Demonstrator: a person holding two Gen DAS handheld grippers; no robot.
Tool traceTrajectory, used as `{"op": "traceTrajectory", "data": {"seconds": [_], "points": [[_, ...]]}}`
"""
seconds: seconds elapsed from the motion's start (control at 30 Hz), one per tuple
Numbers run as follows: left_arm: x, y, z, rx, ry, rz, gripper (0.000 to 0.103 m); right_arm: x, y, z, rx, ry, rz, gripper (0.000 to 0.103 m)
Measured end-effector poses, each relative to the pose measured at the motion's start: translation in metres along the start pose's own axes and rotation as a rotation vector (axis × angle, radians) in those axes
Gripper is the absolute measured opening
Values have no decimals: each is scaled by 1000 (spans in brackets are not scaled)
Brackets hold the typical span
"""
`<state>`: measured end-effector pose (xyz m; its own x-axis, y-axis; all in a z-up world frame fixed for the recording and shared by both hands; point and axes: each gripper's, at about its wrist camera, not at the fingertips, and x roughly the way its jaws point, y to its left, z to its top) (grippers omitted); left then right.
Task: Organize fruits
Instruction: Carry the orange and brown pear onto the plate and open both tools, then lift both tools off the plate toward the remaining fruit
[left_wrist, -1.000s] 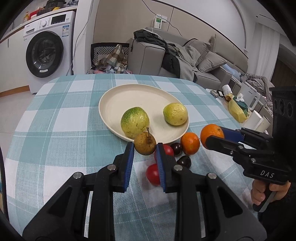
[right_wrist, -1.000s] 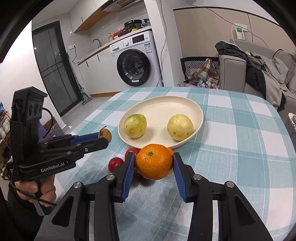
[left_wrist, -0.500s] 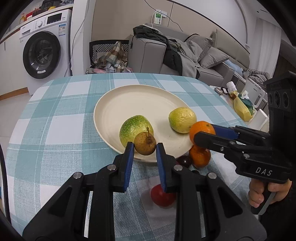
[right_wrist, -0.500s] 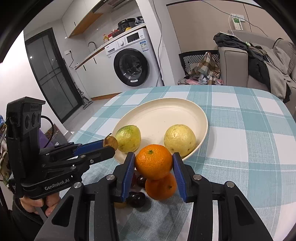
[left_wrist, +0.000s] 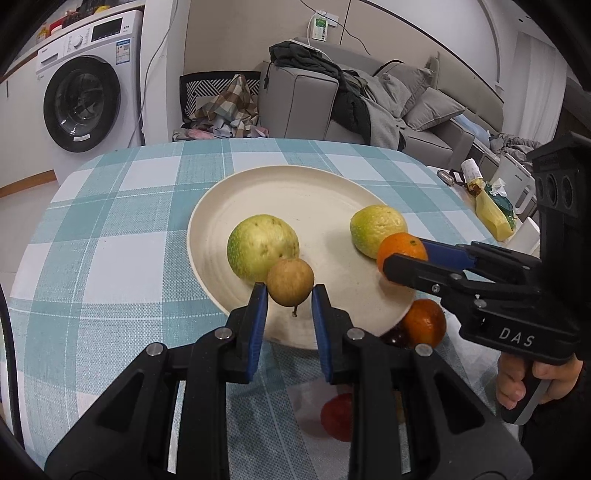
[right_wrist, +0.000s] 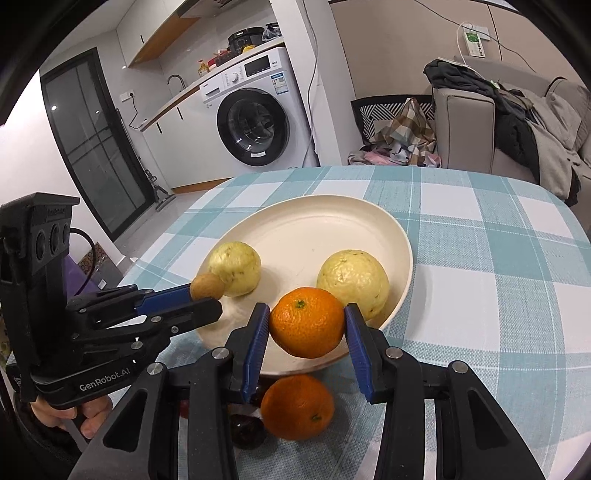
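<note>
A cream plate (left_wrist: 295, 192) (right_wrist: 314, 229) holds two yellow-green guavas (left_wrist: 262, 247) (left_wrist: 376, 229). My left gripper (left_wrist: 289, 295) is shut on a small brown pear (left_wrist: 290, 281), held over the plate's near rim beside the left guava; it also shows in the right wrist view (right_wrist: 207, 287). My right gripper (right_wrist: 304, 325) is shut on an orange (right_wrist: 306, 321), held over the plate's near right edge; the orange also shows in the left wrist view (left_wrist: 402, 248). A second orange (right_wrist: 297, 406) (left_wrist: 424, 323), dark plums (right_wrist: 247, 430) and a red fruit (left_wrist: 337, 415) lie on the cloth near the plate.
The round table has a teal and white checked cloth (left_wrist: 103, 236). Beyond it stand a washing machine (right_wrist: 258, 122), a chair with folded cloths (left_wrist: 221, 107) and a grey sofa (left_wrist: 369, 103). A side table with small items (left_wrist: 491, 203) is at the right.
Both grippers have moved forward with their fruits, from over the cloth to over the plate's near edge. The pear has turned so that its stem points down.
</note>
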<state>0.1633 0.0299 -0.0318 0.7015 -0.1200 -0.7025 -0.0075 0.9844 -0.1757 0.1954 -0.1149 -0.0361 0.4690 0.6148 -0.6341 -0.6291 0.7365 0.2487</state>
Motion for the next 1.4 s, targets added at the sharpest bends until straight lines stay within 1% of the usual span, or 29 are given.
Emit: {"op": "traceTrajectory", "data": {"seconds": [0.1, 0.17, 0.37, 0.5, 0.6, 0.67, 0.7, 0.77, 0.8, 0.83, 0.87, 0.9, 0.93, 0.97, 1.0, 1.07, 1.1, 1.13, 1.17, 1.3, 1.4], "points": [[6, 5, 2, -3, 5, 13, 22, 3, 0, 0, -29, -6, -68, 42], [9, 7, 3, -1, 3, 27, 22, 3, -4, -1, -21, -8, -60, 42], [15, 10, 4, -1, -2, 25, 22, 8, -4, 1, -40, 1, -64, 42], [14, 9, 2, -5, -7, 26, 22, 10, -3, 1, -28, 3, -64, 42], [12, 9, 2, -6, -14, 38, 22, 8, -1, 0, -43, 4, -71, 42], [9, 8, 2, -1, -24, 67, 22, 7, 1, 0, -54, 1, -77, 44], [8, 8, 1, 0, -30, 81, 22, 6, 2, -1, -62, -8, -81, 48], [4, 9, 0, -4, -35, 85, 23, 1, 5, -2, -72, -33, -94, 50], [1, 10, 0, -7, -36, 80, 27, -2, 6, -2, -83, -49, -113, 53], [-1, 10, 0, -9, -40, 74, 30, -4, 7, -3, -93, -60, -128, 59], [-5, 11, -1, -13, -46, 78, 44, -7, 8, -4, -100, -68, -141, 63], [-9, 11, -3, -20, -51, 89, 60, -11, 8, -5, -103, -76, -148, 70], [-14, 11, -4, -27, -62, 97, 67, -14, 7, -6, -100, -83, -145, 77], [-20, 12, -6, -36, -78, 97, 78, -18, 6, -7, -96, -88, -139, 81], [-25, 13, -8, -42, -88, 92, 86, -22, 5, -9, -91, -92, -132, 88], [-34, 13, -12, -47, -101, 86, 87, -27, 3, -11, -82, -100, -134, 92], [-37, 13, -13, -47, -102, 90, 90, -30, 1, -13, -73, -100, -138, 97], [-40, 13, -15, -47, -103, 96, 94, -31, 0, -13, -66, -97, -139, 103], [-43, 12, -18, -48, -104, 103, 103, -33, -2, -15, -55, -96, -141, 103], [-53, 8, -29, -37, -107, 116, 102, -37, -6, -21, -43, -72, -122, 103], [-57, 2, -37, -22, -97, 124, 102, -39, -8, -29, -47, -66, -146, 103]]}}
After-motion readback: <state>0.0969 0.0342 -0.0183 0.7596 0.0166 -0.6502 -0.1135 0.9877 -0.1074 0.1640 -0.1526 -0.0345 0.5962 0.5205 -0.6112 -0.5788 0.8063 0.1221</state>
